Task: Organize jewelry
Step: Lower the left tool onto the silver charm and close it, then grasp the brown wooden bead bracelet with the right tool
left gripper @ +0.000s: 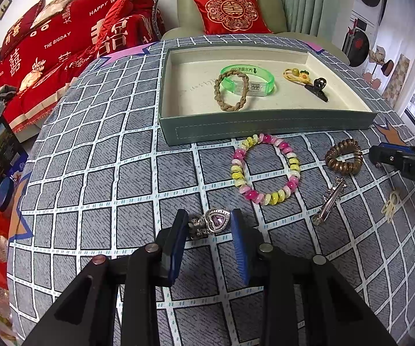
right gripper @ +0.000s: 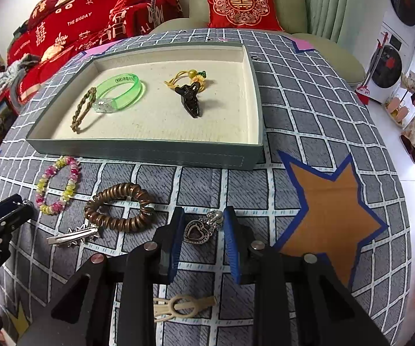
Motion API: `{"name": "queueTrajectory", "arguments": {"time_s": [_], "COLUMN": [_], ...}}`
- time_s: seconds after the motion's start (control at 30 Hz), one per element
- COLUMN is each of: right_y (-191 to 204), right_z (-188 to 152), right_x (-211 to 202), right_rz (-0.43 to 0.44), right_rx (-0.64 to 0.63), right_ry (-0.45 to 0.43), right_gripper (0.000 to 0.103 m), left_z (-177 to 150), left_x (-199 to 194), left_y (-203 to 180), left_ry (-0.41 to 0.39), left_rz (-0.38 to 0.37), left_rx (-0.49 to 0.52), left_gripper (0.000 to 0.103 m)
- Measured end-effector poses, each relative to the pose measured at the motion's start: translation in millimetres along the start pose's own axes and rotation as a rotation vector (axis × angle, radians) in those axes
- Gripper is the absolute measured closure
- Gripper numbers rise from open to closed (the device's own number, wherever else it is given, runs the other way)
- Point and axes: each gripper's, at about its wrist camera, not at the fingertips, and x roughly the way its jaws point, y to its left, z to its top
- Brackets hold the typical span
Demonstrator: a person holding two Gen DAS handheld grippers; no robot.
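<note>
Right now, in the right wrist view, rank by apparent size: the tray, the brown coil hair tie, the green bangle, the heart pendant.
1. tray
2. brown coil hair tie, though it lies nearer the camera
3. green bangle, possibly similar in true size
4. heart pendant

White lettering all over the red bedding [left gripper: 63, 40]: "HAPPY WED…" up top, running off behind a fold, "THE BIGDAY" lower down, with big double-happiness characters between. Same gold double-happiness sign centred on the red cushion [left gripper: 230, 11] on the armchair. The right gripper [left gripper: 409, 161] shows "DAS", cut off at the frame edge. The green bangle [left gripper: 247, 79] carries print, too small to read.
</note>
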Motion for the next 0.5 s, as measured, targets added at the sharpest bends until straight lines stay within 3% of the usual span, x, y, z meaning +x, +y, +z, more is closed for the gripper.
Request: {"name": "queueTrajectory", "arguments": {"time_s": [0.03,0.1,0.5], "right_y": [-2,-5,-25], "right_z": [0,0,-3], "right_x": [-2,-5,-18], "right_rz": [0.009,0.023,0.100], "right_rx": [0.005,0.015,0.091], "right_ry": [-0.002,-0.003,-0.016], "right_gripper": [0.082,0.089,0.092], "left_z": [0,1,3], "left_x": [-1,-3,-14], "left_y": [0,1,9], "left_ry": [0.002,0.005,-0.006], "left_rz": [-0.005,-0.015,-0.042], "left_rx": [0.000,-0.007,-0.045], "left_gripper": [0.075,0.075,0.075]}}
